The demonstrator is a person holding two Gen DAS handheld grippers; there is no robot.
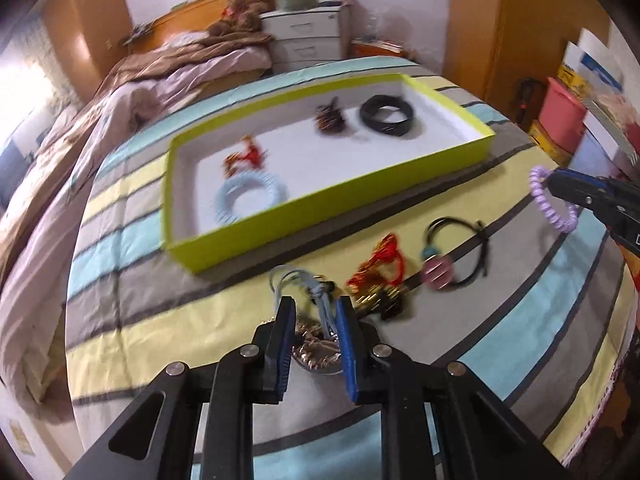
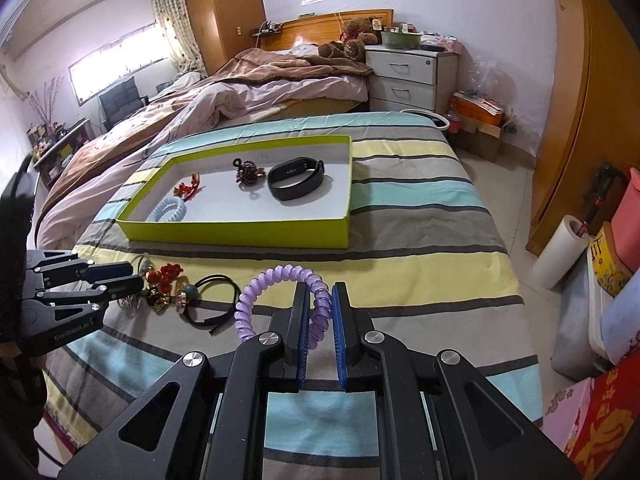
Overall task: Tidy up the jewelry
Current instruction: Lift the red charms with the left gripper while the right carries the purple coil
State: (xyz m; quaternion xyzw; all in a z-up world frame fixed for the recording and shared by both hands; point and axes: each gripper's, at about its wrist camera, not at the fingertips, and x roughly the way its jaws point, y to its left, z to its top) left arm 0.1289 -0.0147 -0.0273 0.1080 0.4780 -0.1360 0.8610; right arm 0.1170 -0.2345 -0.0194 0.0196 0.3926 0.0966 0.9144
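Note:
A lime-green tray [image 2: 240,232] on the striped bedspread holds a black band [image 2: 296,179], a dark beaded piece [image 2: 249,174], a red charm [image 2: 188,189] and a light-blue coil tie [image 2: 168,210]. My right gripper [image 2: 320,300] is shut on a purple coil hair tie [image 2: 276,284] and holds it above the bedspread; it also shows in the left wrist view [image 1: 554,204]. My left gripper [image 1: 316,312] is open over a grey-blue cord bracelet [image 1: 316,292] and a gold chain [image 1: 316,350]. A red-gold ornament [image 1: 380,268] and a black cord with a pink pendant [image 1: 452,256] lie beside it.
The striped bedspread [image 2: 420,240] ends at a tiled floor on the right, with boxes, a paper roll [image 2: 560,252] and a pink bin there. A second bed with a brown quilt and a white drawer unit [image 2: 404,76] stand behind.

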